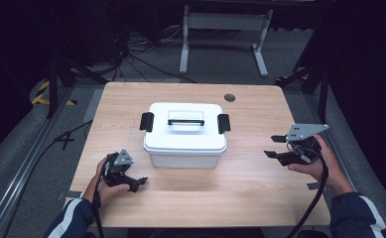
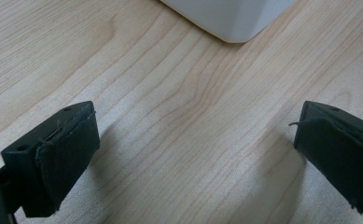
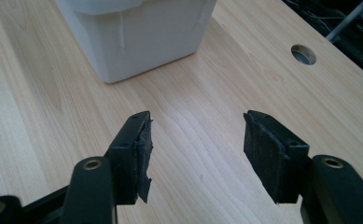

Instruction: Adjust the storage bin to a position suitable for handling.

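A white plastic box (image 1: 185, 136) with a lid, a dark carry handle (image 1: 185, 119) and two black side latches (image 1: 147, 121) stands in the middle of the wooden table (image 1: 240, 188). My left gripper (image 1: 138, 182) rests low on the table in front of the box's left corner, open, with bare wood between its jaws; a corner of the box (image 2: 230, 18) lies just ahead of it. My right gripper (image 1: 275, 146) hovers right of the box, pointing at it, open with nothing between its fingers. The box's wall (image 3: 137, 37) is ahead of it.
A round cable hole (image 1: 229, 97) sits in the table near the far edge and also appears as the hole (image 3: 303, 54) ahead of the right gripper. Behind the table stand a white frame (image 1: 225, 34) and floor cables (image 1: 131, 54). Dark surroundings flank both sides.
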### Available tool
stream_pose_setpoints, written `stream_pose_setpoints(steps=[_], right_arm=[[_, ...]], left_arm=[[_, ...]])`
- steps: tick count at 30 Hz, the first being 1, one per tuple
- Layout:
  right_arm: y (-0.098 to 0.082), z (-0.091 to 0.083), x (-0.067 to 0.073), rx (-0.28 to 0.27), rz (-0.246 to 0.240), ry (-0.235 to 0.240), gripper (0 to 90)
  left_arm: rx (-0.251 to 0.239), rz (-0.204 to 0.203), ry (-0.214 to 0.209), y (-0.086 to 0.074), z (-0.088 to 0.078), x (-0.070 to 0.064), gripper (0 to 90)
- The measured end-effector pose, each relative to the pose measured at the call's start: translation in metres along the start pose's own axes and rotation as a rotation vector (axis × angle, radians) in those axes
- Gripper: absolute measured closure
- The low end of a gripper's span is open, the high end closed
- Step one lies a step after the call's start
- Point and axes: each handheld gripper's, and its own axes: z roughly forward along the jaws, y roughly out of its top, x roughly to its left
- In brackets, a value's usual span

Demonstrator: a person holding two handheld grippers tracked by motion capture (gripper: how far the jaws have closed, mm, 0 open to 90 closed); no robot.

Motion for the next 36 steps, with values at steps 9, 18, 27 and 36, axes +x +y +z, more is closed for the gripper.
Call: stream_pose_setpoints(steps=[9,18,27,36], right_arm=[[0.025,-0.001,0.003,-0.004,-0.051,-0.001,42.2],[0.053,0.004,0.008,-0.039,-0.094,0.019,42.1],[0.087,0.024,0.007,-0.066,-0.138,0.047,43.6],[0.119,0.050,0.012,-0.053,-0.193,0.086,44.5]], left_arm=[[0.009,0.006,-0.013,0.003,0.002,0.001,0.2],[0.006,0.017,-0.003,0.003,0.002,0.001,0.6],[0.001,-0.003,-0.003,-0.003,-0.003,-0.001,1.6],[-0.005,-0.003,0.001,-0.006,-0.005,-0.002,1.6]])
